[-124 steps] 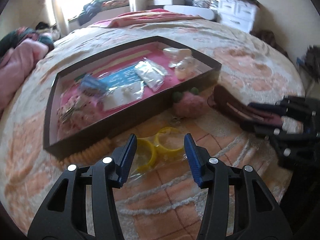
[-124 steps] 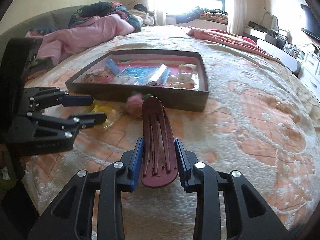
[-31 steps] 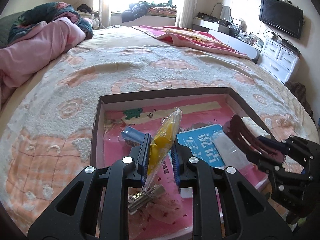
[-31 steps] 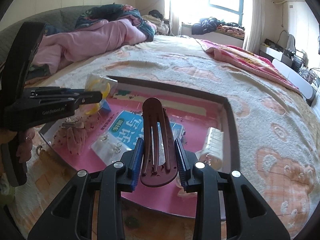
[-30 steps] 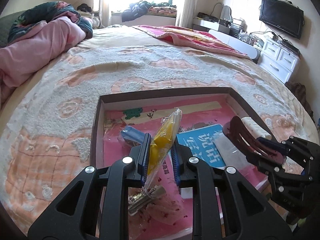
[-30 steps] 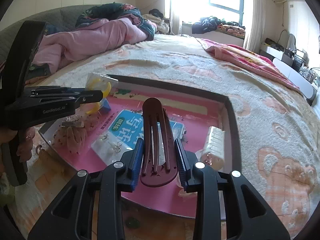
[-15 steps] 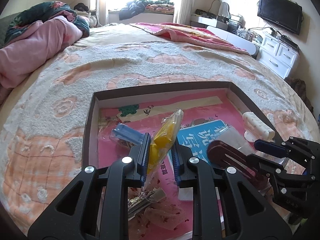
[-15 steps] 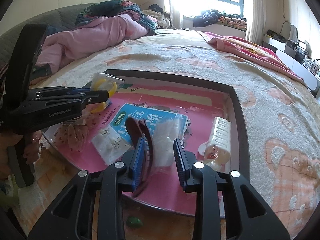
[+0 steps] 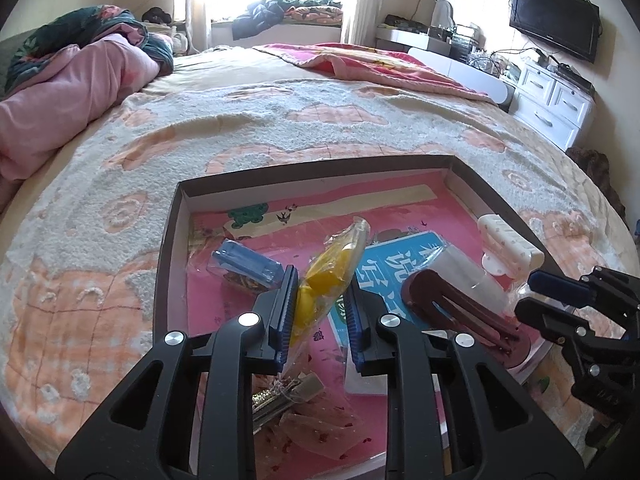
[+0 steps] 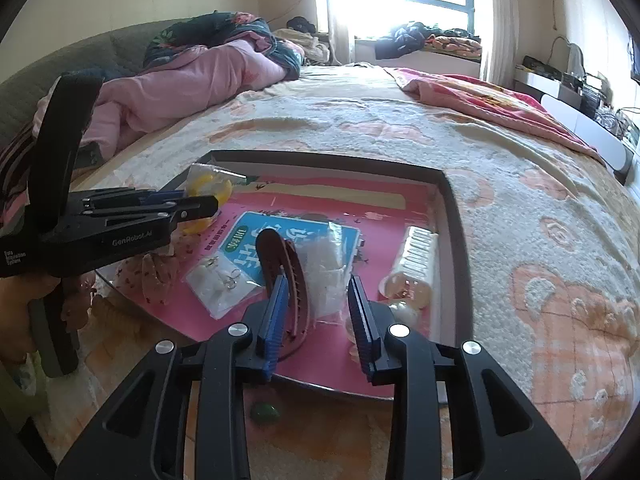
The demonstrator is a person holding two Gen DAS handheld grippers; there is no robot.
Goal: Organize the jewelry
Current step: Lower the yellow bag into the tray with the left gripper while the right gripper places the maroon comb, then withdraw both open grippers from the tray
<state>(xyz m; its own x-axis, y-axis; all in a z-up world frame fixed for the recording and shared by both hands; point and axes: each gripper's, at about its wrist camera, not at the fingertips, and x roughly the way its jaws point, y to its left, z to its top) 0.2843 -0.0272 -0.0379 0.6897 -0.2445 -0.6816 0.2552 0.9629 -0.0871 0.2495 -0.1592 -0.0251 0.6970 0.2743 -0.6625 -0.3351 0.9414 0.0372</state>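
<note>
Over the shallow dark-walled box with pink printed lining, left gripper pinches a clear crinkly plastic bag of yellow rings, jaws nearly closed on it. Right gripper stands parted; the maroon slotted plastic hair clip leans on its left finger, resting in the box. Placement step. Next, probably: lower bag, release. Bag limp; clip rigid, glossy.

Premises: a lived-in home bedroom. Evidence: a large bed under a cream-and-orange fleece bedspread, a crumpled pink duvet, a wall-mounted television over a white drawer unit, and clothing heaped on the window ledge.
</note>
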